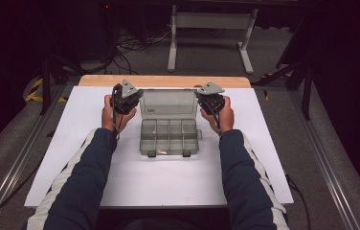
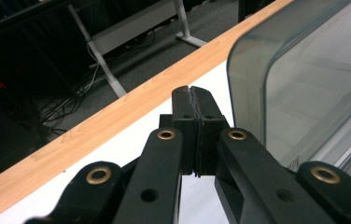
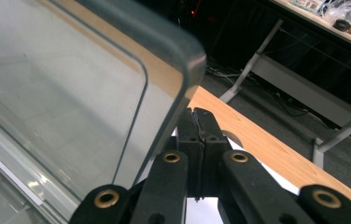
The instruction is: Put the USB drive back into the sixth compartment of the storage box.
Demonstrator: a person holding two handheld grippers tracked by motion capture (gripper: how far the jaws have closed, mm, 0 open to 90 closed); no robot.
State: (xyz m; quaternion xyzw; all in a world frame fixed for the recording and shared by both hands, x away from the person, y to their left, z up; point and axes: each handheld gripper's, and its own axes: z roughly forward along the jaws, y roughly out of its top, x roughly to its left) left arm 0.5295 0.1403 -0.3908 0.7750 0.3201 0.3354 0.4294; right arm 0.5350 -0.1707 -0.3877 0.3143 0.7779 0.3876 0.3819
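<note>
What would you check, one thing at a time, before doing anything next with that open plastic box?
1. Lid of the plastic box standing open: ok.
2. Left gripper shut and holding nothing: ok, jaws pressed together beside the lid's edge.
3. Right gripper shut and holding nothing: ok, jaws together by the lid's corner.
4. Either gripper touching the lid: cannot tell.
5. Compartments free of contents: look empty in the high view, ok.
6. Box sitting flat on the white tabletop: ok.

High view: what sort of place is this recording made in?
Probably a lab or data-collection workshop, not a home: a white work mat on a wooden table, dark curtained surroundings, floor cables, and a metal-framed bench behind.
</note>
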